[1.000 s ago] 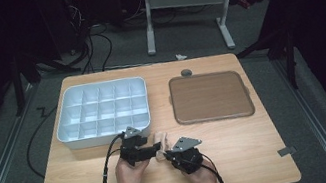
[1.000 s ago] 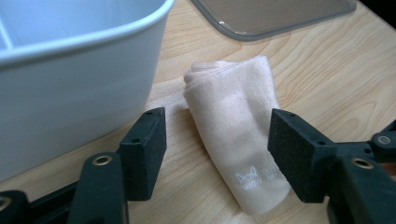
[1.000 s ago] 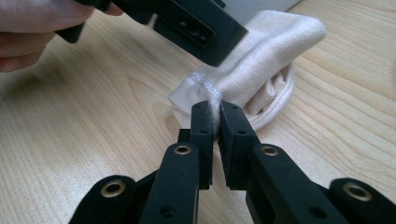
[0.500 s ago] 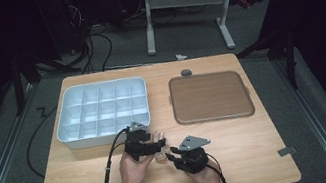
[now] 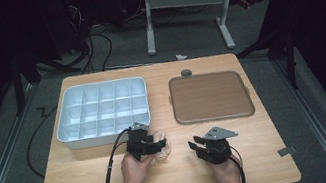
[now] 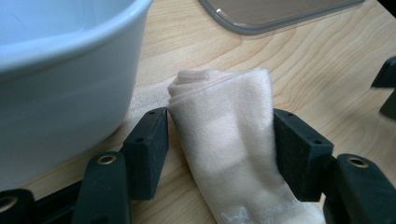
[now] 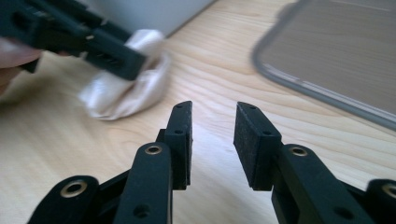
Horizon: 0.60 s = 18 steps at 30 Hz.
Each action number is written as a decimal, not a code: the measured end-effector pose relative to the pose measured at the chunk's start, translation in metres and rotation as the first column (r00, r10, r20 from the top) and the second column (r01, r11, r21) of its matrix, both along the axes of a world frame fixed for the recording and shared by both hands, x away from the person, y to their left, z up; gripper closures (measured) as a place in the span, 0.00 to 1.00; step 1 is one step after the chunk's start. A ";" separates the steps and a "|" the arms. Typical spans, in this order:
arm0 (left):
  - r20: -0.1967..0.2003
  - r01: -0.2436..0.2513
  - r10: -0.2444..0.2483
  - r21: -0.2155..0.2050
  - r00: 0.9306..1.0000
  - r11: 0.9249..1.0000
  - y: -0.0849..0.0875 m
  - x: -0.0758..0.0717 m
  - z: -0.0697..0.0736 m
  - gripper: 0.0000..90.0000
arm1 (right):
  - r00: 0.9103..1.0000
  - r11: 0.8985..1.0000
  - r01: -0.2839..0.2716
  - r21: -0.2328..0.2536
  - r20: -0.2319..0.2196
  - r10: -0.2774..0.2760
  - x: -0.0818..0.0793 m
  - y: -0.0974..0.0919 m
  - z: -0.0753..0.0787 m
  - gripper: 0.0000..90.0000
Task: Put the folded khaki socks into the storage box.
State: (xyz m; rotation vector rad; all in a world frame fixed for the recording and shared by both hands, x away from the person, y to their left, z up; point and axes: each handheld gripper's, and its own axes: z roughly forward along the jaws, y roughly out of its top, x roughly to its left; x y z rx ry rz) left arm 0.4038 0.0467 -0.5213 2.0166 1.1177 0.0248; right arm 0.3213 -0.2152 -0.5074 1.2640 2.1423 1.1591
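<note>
The white divided tray (image 5: pixel 102 113) sits at the table's left. Just in front of it the left gripper (image 6: pixel 219 135) has its jaws clamped on a rolled cream sock (image 6: pixel 231 140), which rests on the wooden table (image 5: pixel 80 182). To its right, well apart from the sock, the right gripper (image 7: pixel 212 140) has just been opening; its jaws stand apart with nothing between them.

Left claw (image 5: pixel 160 145) clamps pale rolled cloth (image 5: pixel 163 148); right claw (image 5: pixel 196 145) apart beside it, parted, empty
</note>
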 end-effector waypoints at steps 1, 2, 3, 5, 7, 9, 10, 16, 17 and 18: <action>-0.007 -0.001 0.001 0.000 1.000 1.000 0.000 0.001 -0.001 0.45 | 1.000 1.000 0.025 -0.005 0.000 -0.025 0.002 -0.008 0.000 0.75; -0.013 -0.002 0.002 0.002 1.000 1.000 0.000 0.002 -0.002 0.45 | 1.000 1.000 0.025 -0.005 0.000 -0.025 0.002 -0.008 0.000 0.75; -0.010 -0.005 0.005 -0.002 1.000 1.000 0.000 0.002 -0.002 0.45 | 0.999 0.999 0.036 -0.014 -0.002 -0.036 0.003 -0.011 0.000 0.74; -0.009 -0.006 0.006 0.000 1.000 1.000 0.000 0.002 -0.003 0.47 | 0.998 0.998 0.060 -0.032 -0.001 -0.060 0.006 -0.019 -0.001 0.73; 0.004 -0.005 0.005 0.009 1.000 1.000 0.000 0.002 -0.003 0.49 | 0.996 0.995 0.084 -0.052 -0.004 -0.084 0.009 -0.024 -0.002 0.71; 0.015 0.002 -0.003 0.020 1.000 1.000 -0.001 0.001 -0.003 0.52 | 0.994 0.990 0.110 -0.085 -0.004 -0.110 0.012 -0.031 -0.004 0.68; 0.020 0.007 -0.007 0.025 1.000 1.000 -0.002 0.000 -0.003 0.53 | 0.992 0.987 0.123 -0.100 -0.001 -0.124 0.013 -0.033 -0.006 0.67; 0.031 0.017 -0.018 0.039 0.999 0.999 -0.004 -0.002 -0.003 0.64 | 0.981 0.975 0.190 -0.113 -0.017 -0.193 0.020 -0.054 -0.008 0.62; 0.029 0.018 -0.019 0.039 0.999 0.999 -0.004 -0.002 -0.003 0.64 | 0.979 0.973 0.200 -0.113 -0.027 -0.204 0.021 -0.056 -0.009 0.62; 0.028 0.018 -0.019 0.038 0.999 0.999 -0.004 -0.002 -0.003 0.65 | 0.977 0.972 0.204 -0.117 -0.029 -0.209 0.022 -0.057 -0.009 0.62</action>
